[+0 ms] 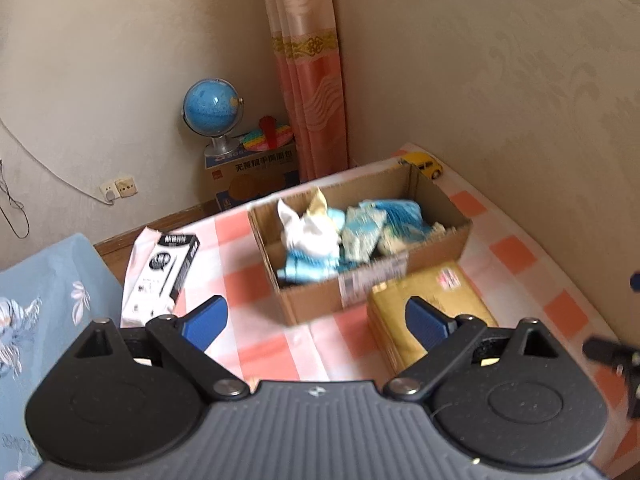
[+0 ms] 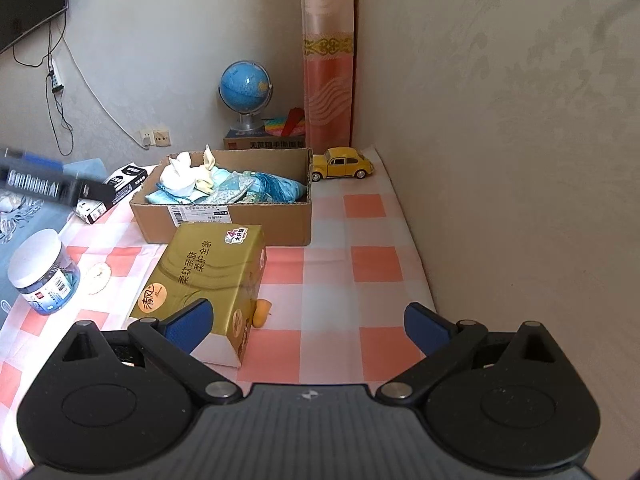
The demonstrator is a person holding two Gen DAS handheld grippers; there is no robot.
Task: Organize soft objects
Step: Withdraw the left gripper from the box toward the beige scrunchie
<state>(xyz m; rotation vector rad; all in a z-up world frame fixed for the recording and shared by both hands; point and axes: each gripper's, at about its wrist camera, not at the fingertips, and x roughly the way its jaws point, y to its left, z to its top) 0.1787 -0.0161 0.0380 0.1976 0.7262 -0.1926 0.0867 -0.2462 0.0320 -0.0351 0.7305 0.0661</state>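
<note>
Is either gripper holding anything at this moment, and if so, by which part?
Nothing is held. The left gripper and the right gripper both stand open with empty jaws above the checked cloth; the soft items lie in the cardboard box.

**Open gripper hanging over checked cloth beside box of soft goods**

The left gripper (image 1: 316, 322) is hovering with its blue pads (image 1: 206, 322) spread wide and nothing between them. Beyond it, a cardboard box (image 1: 312, 300) is holding white and blue soft items (image 1: 340, 236). A gold tissue pack (image 1: 428, 292) is lying just beside the box, a black-and-white carton (image 1: 168, 272) is resting to the left, and a yellow toy car (image 1: 424, 164) is sitting by the wall.
</note>
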